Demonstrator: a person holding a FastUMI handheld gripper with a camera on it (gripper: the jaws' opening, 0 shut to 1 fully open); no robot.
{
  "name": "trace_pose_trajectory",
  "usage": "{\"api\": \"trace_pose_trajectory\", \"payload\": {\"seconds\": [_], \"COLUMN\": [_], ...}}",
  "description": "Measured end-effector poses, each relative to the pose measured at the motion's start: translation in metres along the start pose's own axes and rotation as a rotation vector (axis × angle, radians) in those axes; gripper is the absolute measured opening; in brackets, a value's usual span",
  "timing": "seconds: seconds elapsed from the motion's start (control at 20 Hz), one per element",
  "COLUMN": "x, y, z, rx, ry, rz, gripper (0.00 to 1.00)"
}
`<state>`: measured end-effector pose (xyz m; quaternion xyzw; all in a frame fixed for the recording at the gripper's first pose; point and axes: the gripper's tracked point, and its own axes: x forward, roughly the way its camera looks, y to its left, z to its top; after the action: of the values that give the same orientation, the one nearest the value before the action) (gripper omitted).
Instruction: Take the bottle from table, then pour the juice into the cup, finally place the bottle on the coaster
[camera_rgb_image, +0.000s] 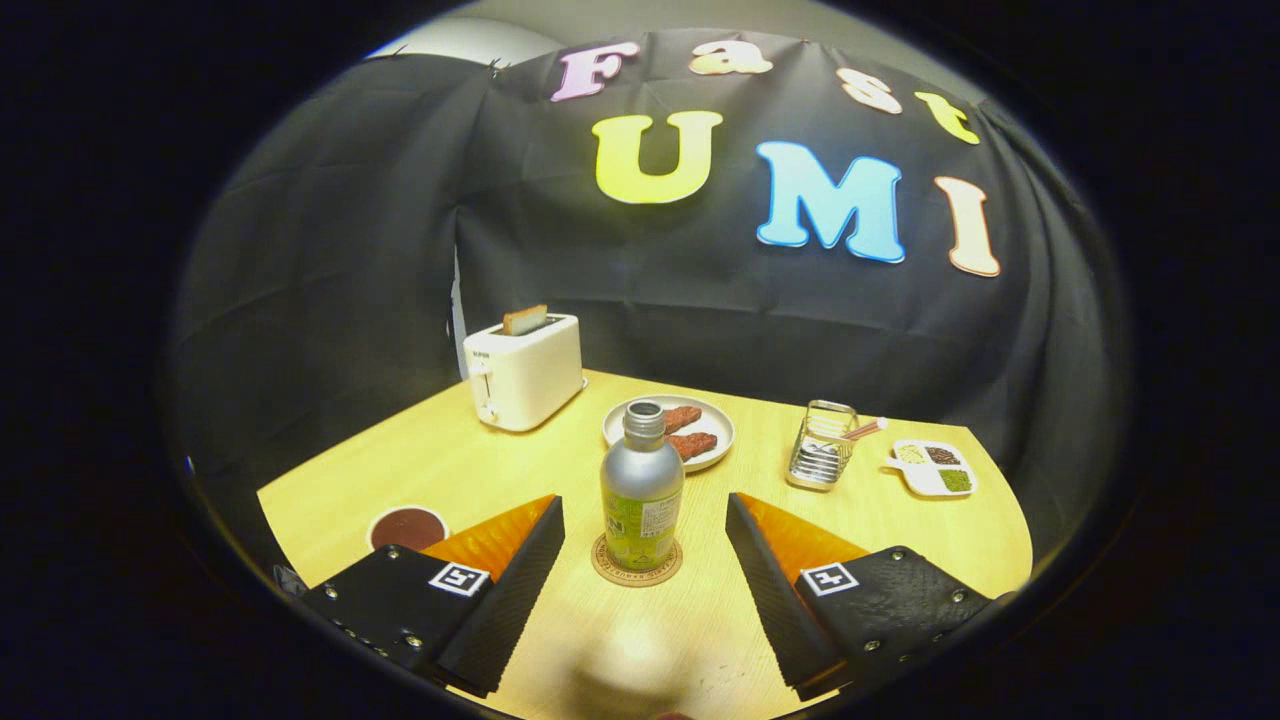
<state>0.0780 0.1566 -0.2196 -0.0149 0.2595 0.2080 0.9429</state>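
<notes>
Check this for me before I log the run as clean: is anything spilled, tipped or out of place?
Nothing stands out. The bottle stands upright and uncapped on the coaster, between the open jaws of the gripper, neither touching it. The cup sits upright with dark liquid inside, and the table around it looks dry.

My tabletop (480, 470) carries 1 toaster (524, 372), plate (715, 437), wire rack (820, 445), divided tray (932, 467), cup (407, 527), and coaster (637, 572) under the bottle (641, 490).

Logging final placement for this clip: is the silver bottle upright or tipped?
Upright. The silver bottle with the green label stands on the round cork coaster, uncapped neck up, between the open gripper fingers, neither touching it.
</notes>
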Motion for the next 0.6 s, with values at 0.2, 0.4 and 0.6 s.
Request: {"api": "trace_pose_trajectory", "payload": {"seconds": [0.2, 0.4, 0.6], "x": [-0.045, -0.089, -0.132], "y": [-0.008, -0.027, -0.039], "z": [0.025, 0.043, 0.072], "rx": [0.027, 0.016, 0.013], "ry": [-0.055, -0.086, -0.178], "rz": [-0.034, -0.098, -0.163], "gripper": [0.98, 0.98, 0.98]}}
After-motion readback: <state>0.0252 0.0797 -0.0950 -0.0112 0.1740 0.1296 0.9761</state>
